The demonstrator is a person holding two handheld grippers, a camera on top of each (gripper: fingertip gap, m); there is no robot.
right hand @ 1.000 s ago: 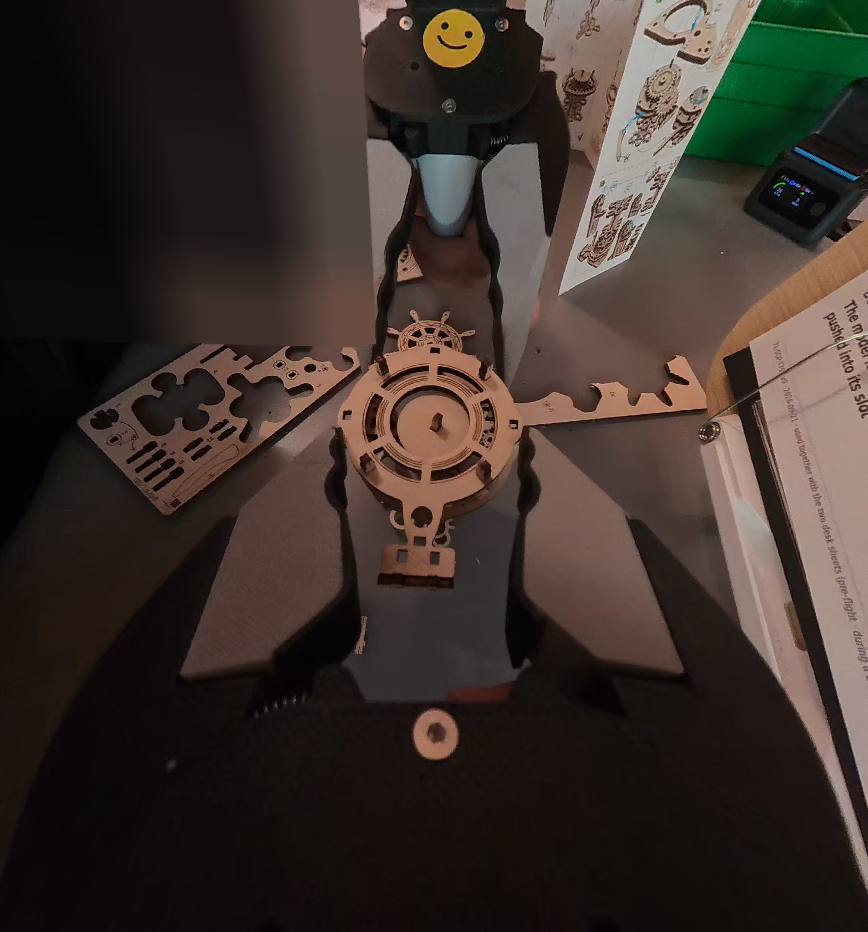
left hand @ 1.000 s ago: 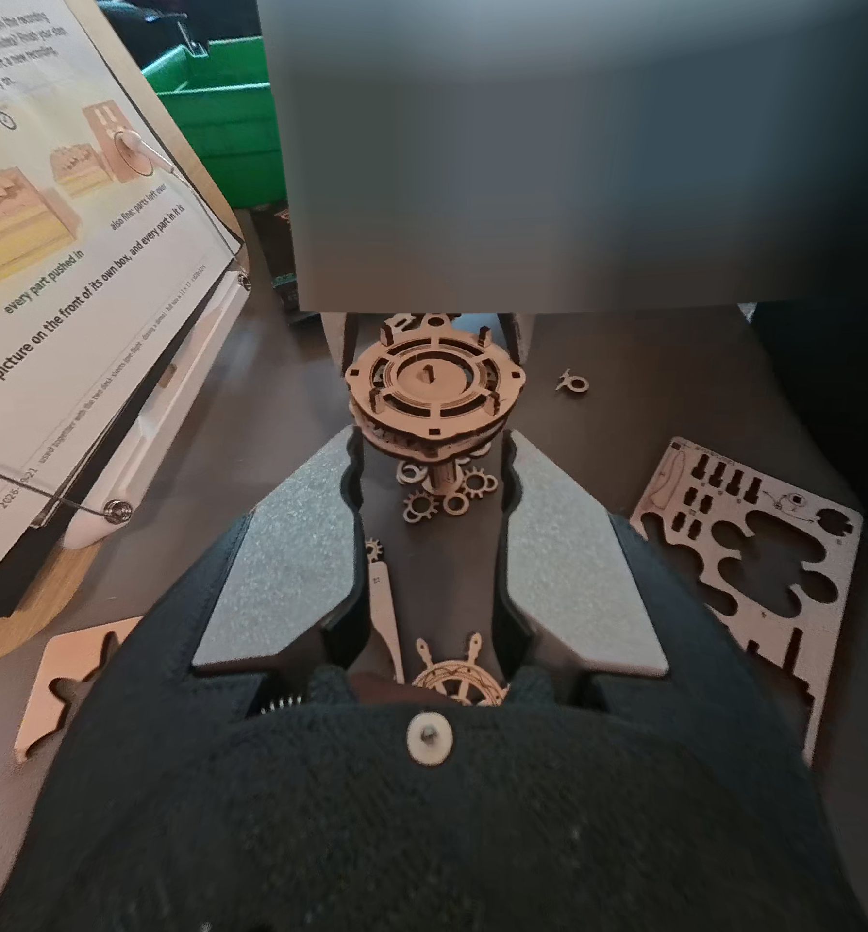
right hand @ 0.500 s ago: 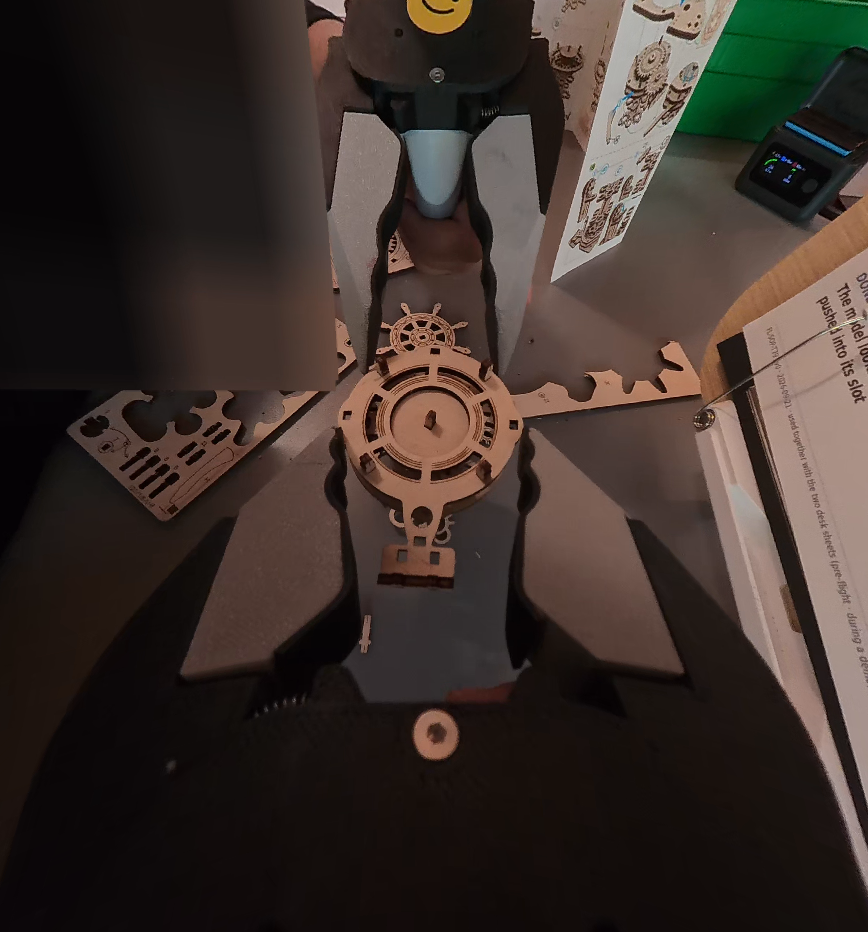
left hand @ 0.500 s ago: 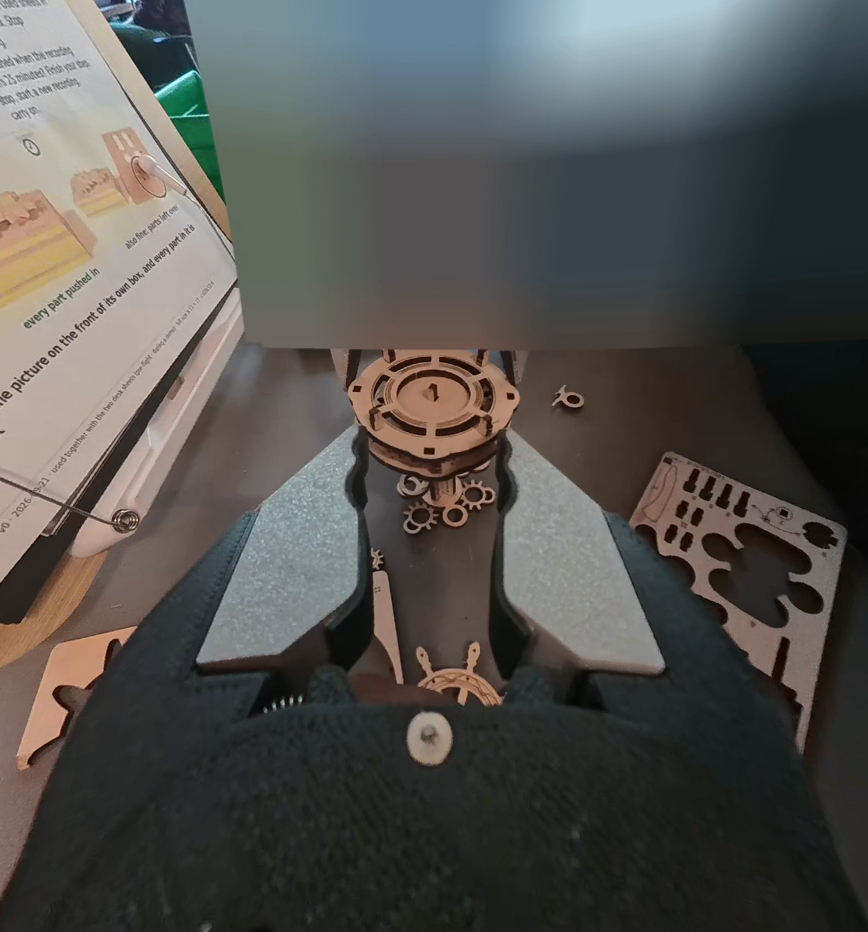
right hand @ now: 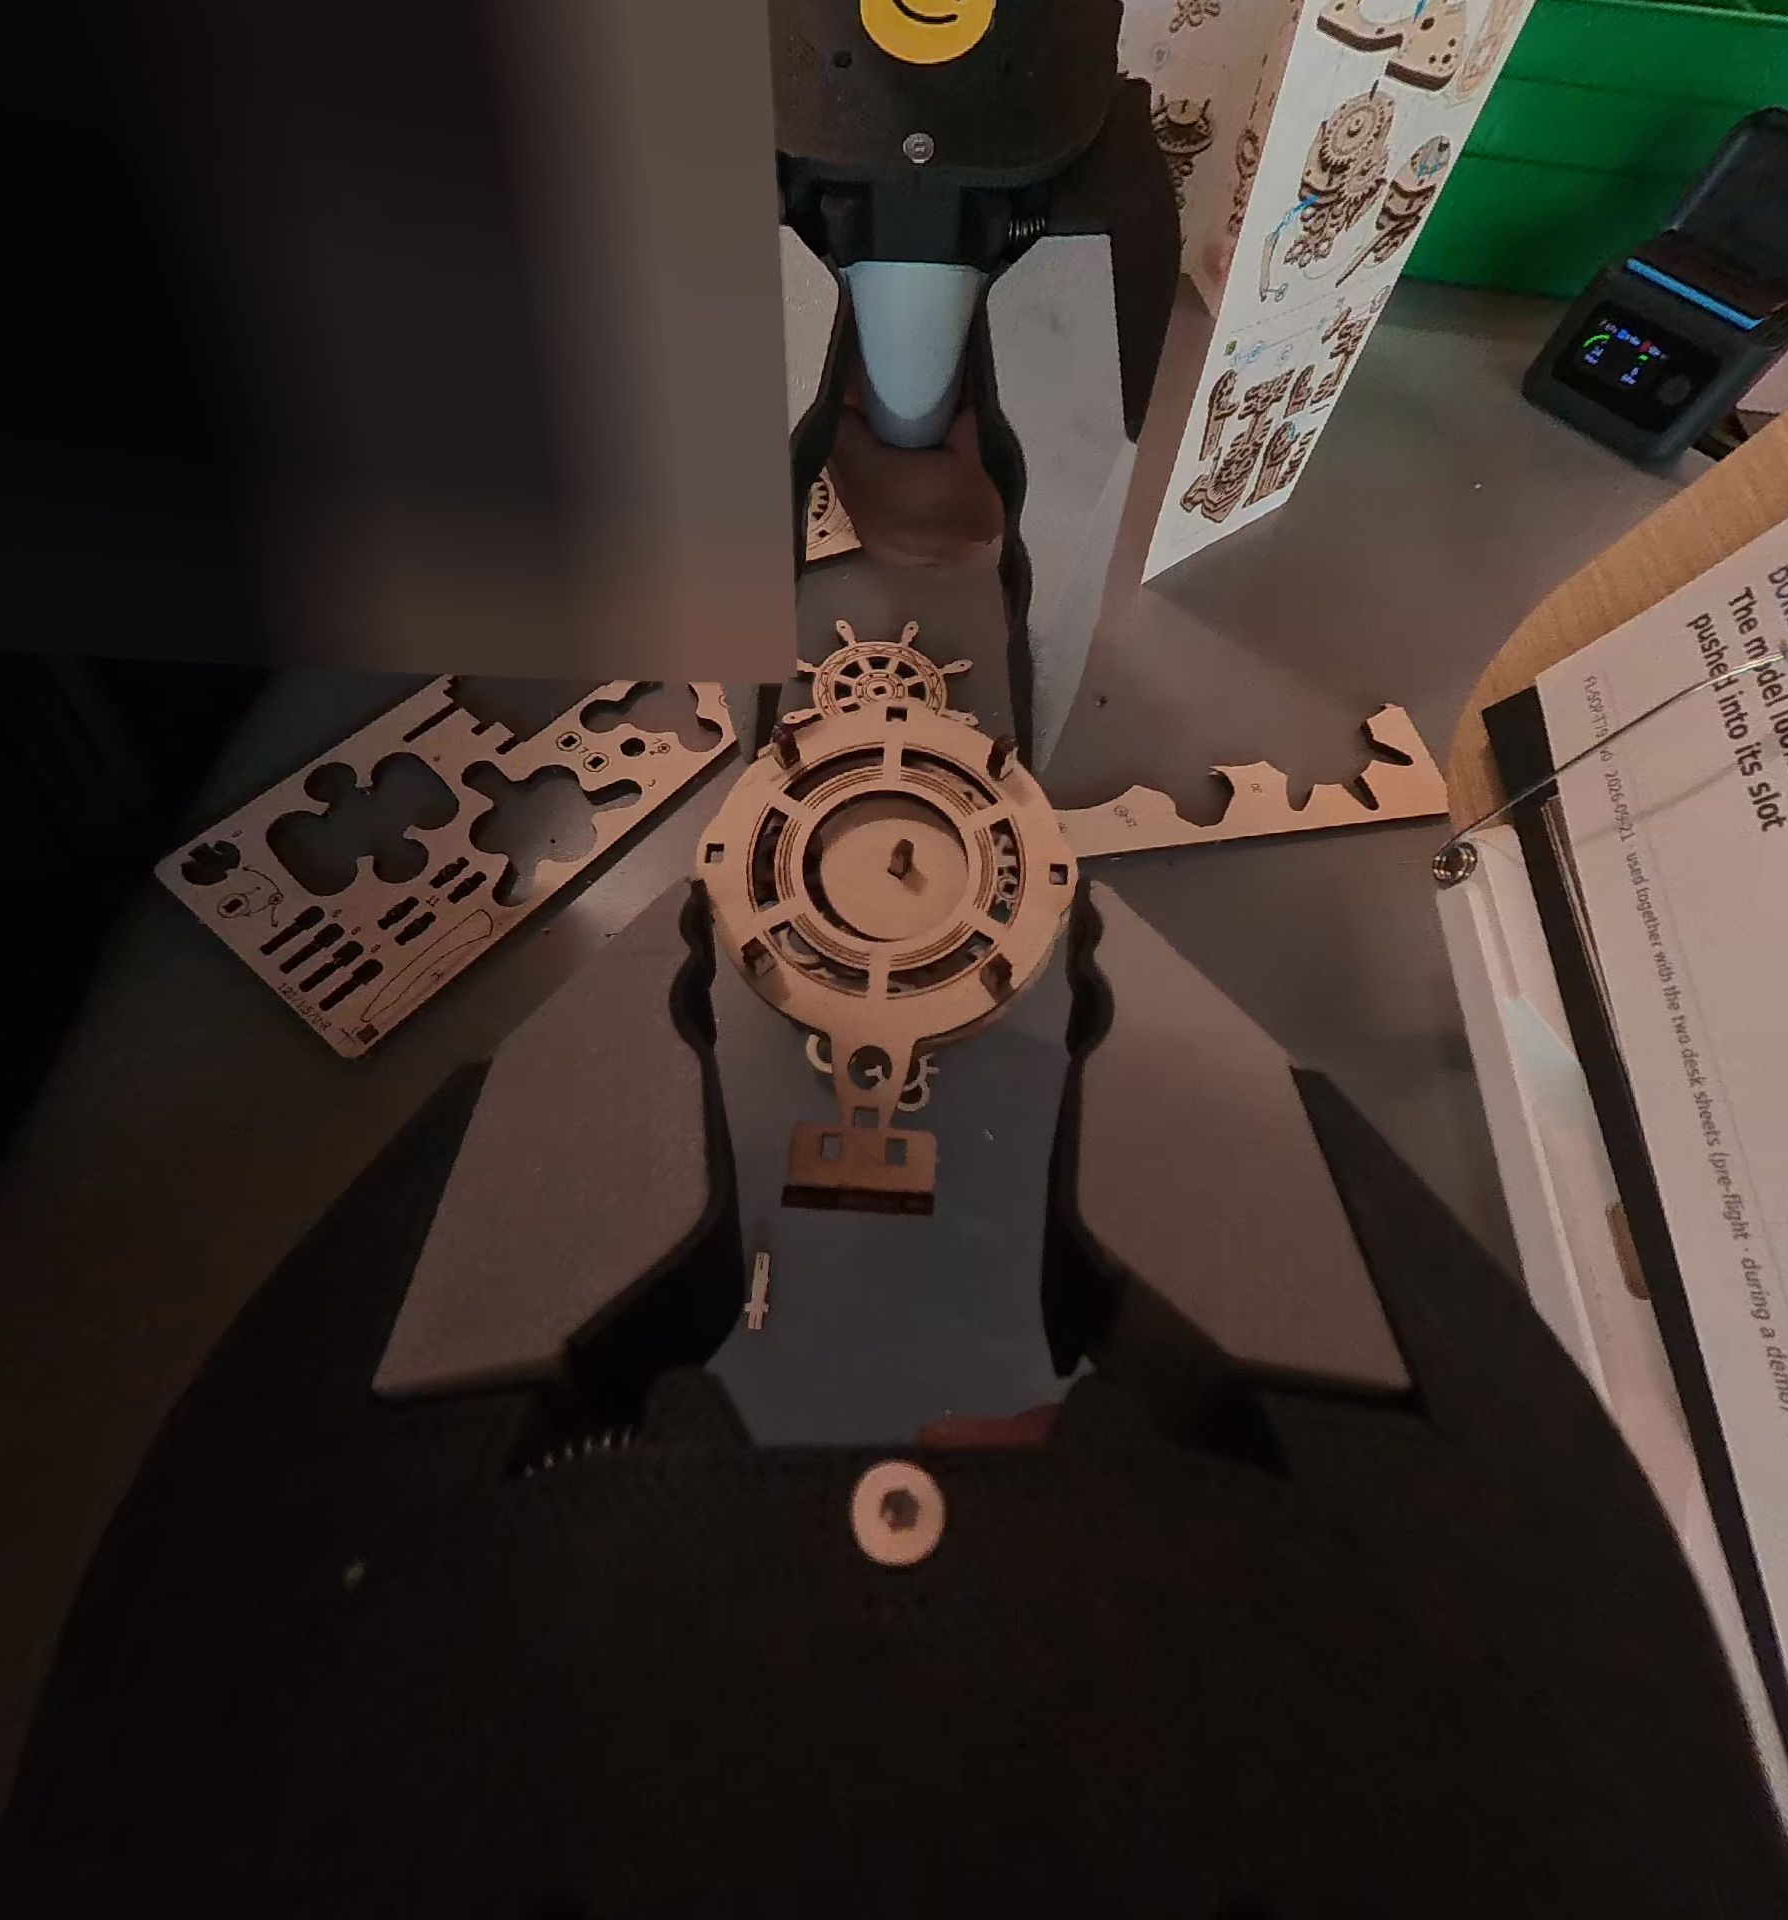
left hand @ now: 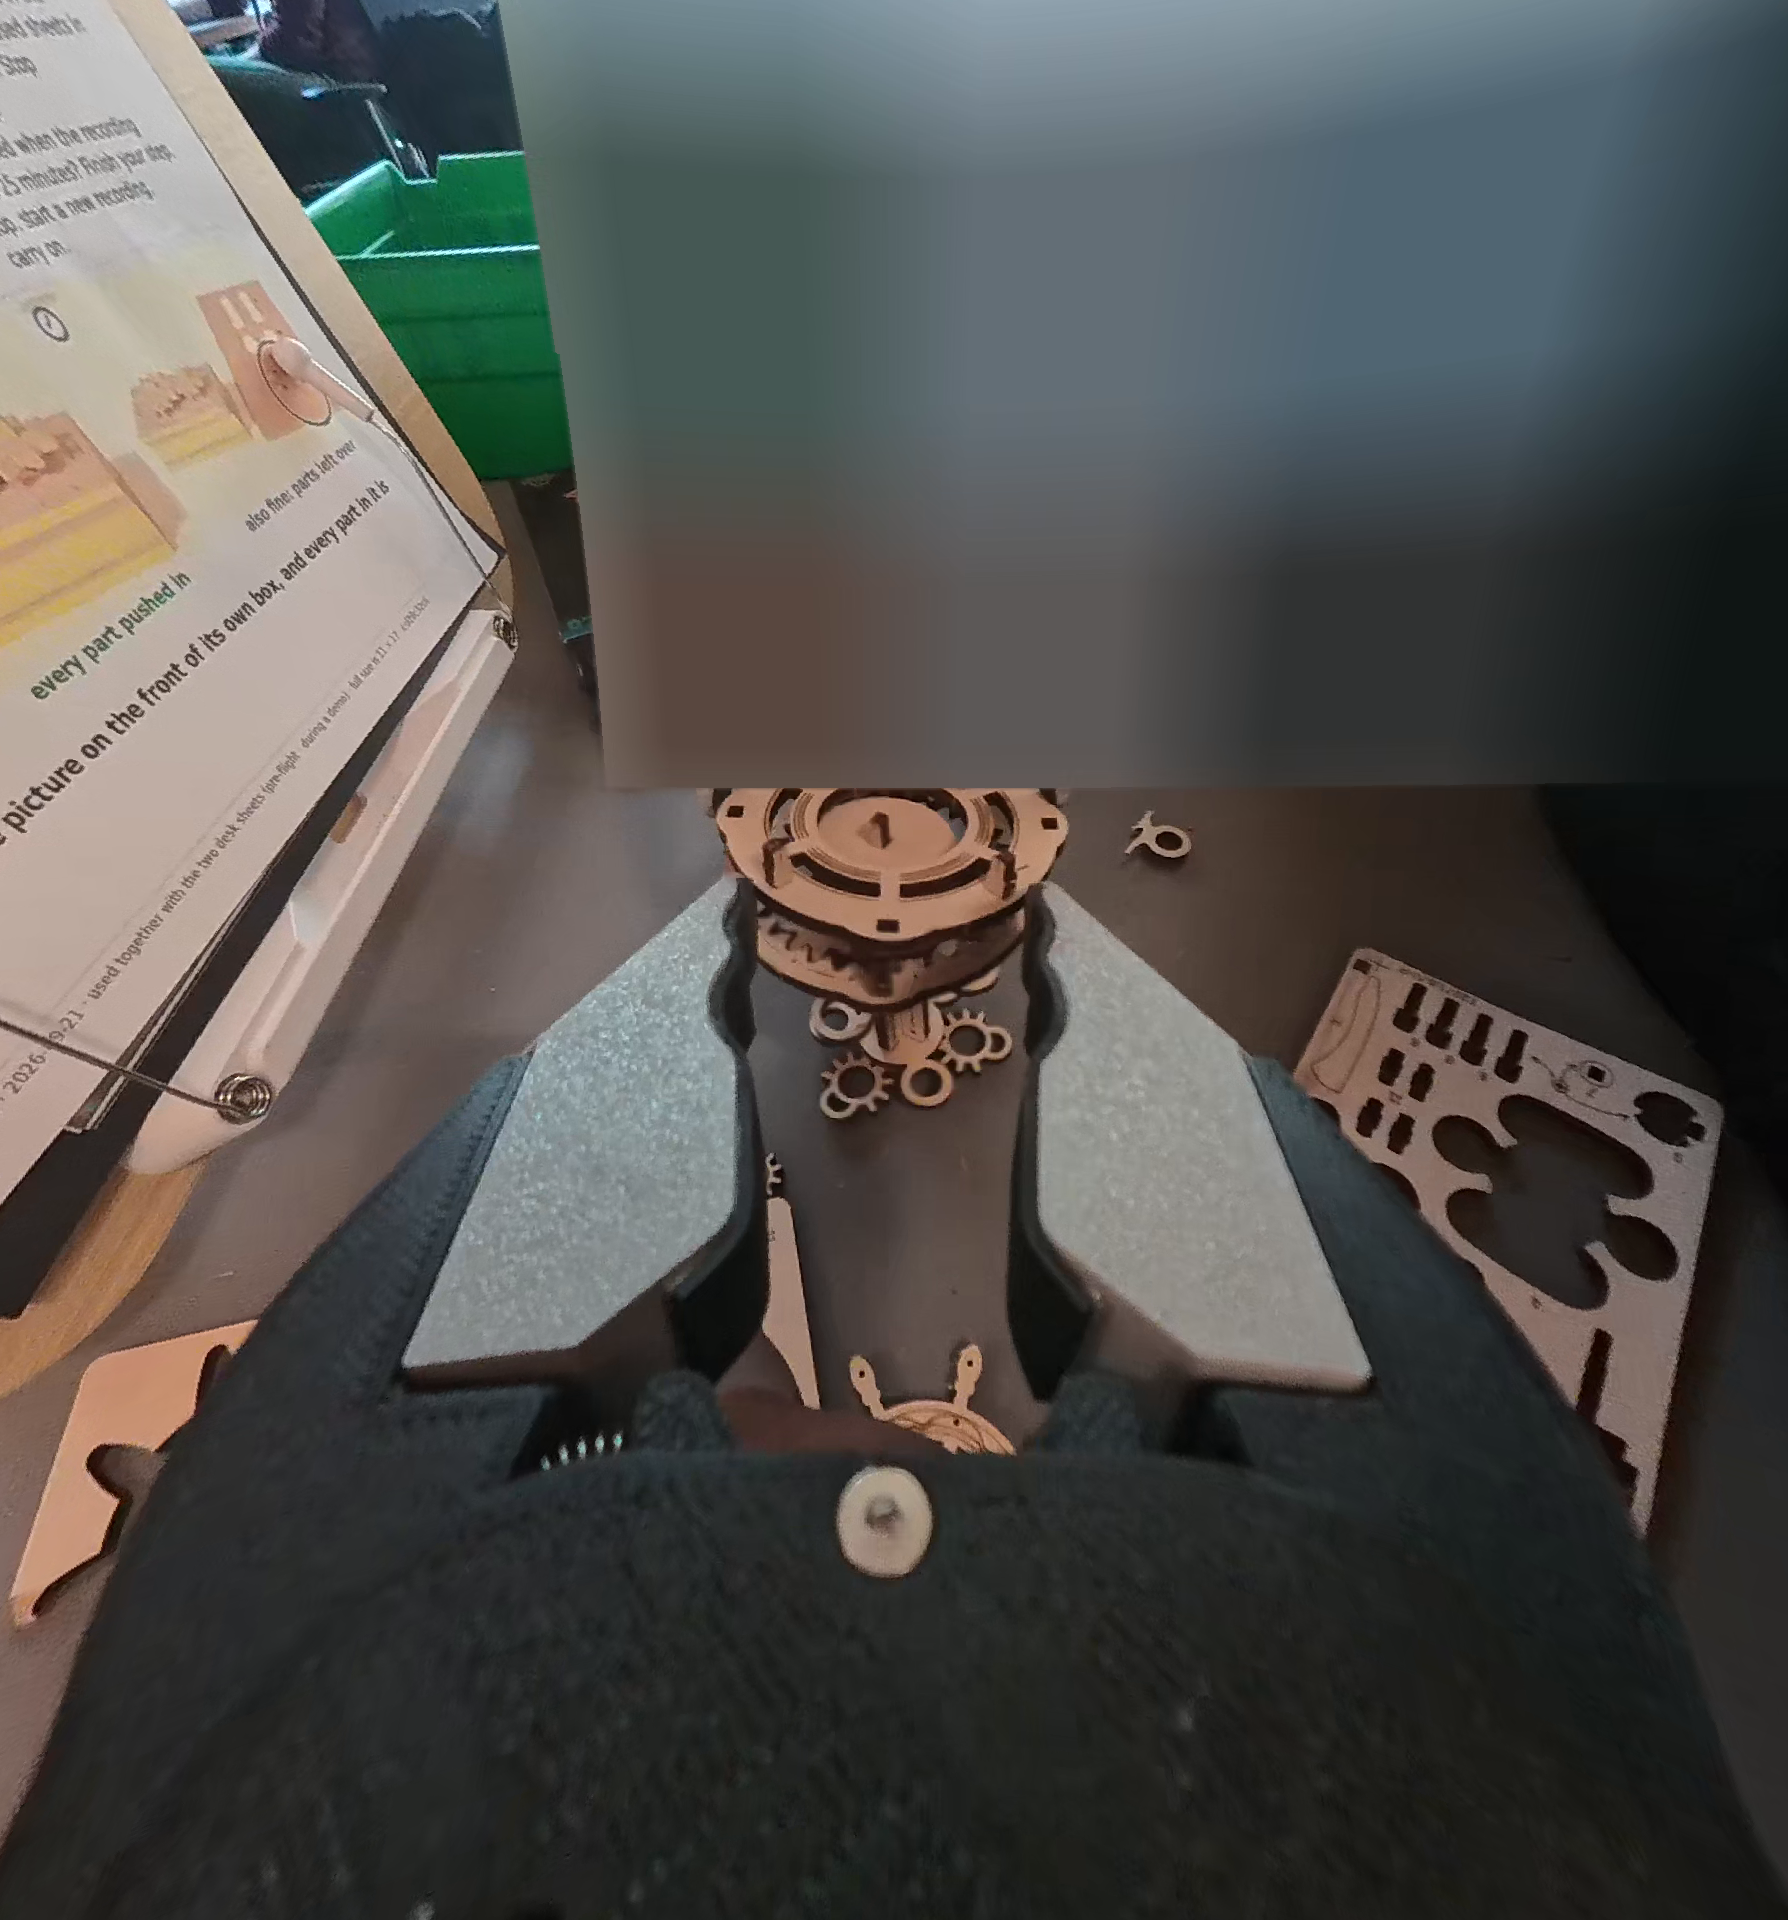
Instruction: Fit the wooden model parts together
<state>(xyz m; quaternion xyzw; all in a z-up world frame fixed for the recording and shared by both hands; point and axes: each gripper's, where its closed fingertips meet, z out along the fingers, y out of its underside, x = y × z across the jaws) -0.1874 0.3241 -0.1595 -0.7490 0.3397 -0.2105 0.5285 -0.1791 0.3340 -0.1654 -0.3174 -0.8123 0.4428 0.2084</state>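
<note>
A round, layered wooden assembly [right hand: 885, 873] with a slotted top disc is clamped between my right gripper's [right hand: 890, 935] tips, above the table. A stem with a small block [right hand: 859, 1169] sticks out of it toward the right camera. In the left wrist view the assembly [left hand: 885, 862] sits at my left gripper's [left hand: 885, 935] tips, which hold its lower layer from the far side. Small gears [left hand: 905, 1060] hang under it. A wooden ship's wheel [right hand: 890, 681] lies on the table between the left fingers [right hand: 1015, 623]. A blurred patch hides the right gripper in the left wrist view.
A punched-out wooden sheet [right hand: 433, 852] and a jagged offcut strip [right hand: 1254, 805] lie beside the assembly. An instruction sheet on a stand [right hand: 1700, 1039], a folded leaflet [right hand: 1285, 312], a black device [right hand: 1679, 364] and a green bin [left hand: 443, 281] surround them. A small loose part [left hand: 1158, 836] lies apart. My left and right fingertips are right by each other.
The left gripper has come nearer to the right one and tilted, so the assembly looks more edge-on in its view. The right gripper's hold is unchanged.
</note>
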